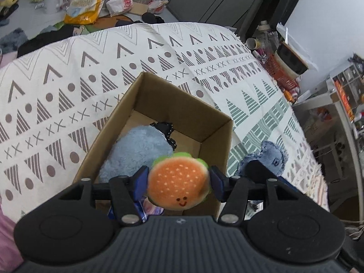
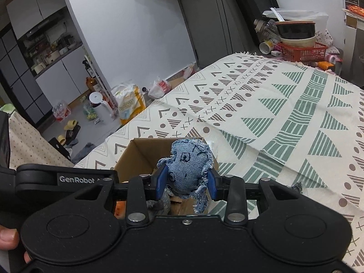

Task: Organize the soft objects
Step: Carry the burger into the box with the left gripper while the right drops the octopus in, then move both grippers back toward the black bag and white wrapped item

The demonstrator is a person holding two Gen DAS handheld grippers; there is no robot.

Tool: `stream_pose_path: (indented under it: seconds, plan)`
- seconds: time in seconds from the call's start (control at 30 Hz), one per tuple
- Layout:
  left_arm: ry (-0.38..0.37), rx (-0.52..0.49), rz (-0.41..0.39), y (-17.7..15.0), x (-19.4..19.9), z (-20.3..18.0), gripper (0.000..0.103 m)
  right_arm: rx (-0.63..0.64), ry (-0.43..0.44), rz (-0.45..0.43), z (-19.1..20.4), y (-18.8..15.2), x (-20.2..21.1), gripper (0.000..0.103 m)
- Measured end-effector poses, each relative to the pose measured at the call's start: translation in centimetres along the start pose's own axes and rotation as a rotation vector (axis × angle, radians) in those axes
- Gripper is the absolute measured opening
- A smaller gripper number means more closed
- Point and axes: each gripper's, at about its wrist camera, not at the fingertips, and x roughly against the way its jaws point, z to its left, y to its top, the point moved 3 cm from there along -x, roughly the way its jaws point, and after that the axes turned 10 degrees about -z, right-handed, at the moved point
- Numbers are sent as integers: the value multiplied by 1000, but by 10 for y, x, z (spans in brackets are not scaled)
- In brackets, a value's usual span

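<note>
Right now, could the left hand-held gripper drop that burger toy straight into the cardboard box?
Probably yes. The left hand-held gripper holds the burger toy above the open cardboard box; a fluffy blue toy fills one side, but bare floor remains beside it.

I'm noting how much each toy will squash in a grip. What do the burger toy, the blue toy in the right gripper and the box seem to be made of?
Burger toy: short-pile plush, matte, with stitched-looking seed flecks.
Blue toy: denim by the look of it, ribbed weave and frayed edges.
Box: plain brown corrugated cardboard, probably, with dull, uncoated walls.
</note>
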Motion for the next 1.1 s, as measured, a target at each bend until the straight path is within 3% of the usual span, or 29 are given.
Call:
stream_pose_path:
  seconds: [0.47, 0.53, 0.67, 0.77, 0.9, 1.1]
  plan:
    - [14, -4, -45, 14, 18, 24, 61, 20, 11, 30, 17, -7, -11, 39]
    - [15, -7, -48, 15, 19, 25, 61, 27, 13, 30, 19, -8, -11, 50]
    - [28, -23, -50, 15, 21, 23, 61, 24, 10, 21, 17, -6, -6, 51]
    - [38, -39, -55, 16, 23, 18, 61, -1, 0, 18, 8, -3, -1, 60]
    - [47, -62, -63, 14, 28, 8, 63, -27, -22, 15, -8, 2, 8, 81]
    - [58, -118, -99, 9, 34, -15, 73, -37, -42, 5, -26, 11, 25, 89]
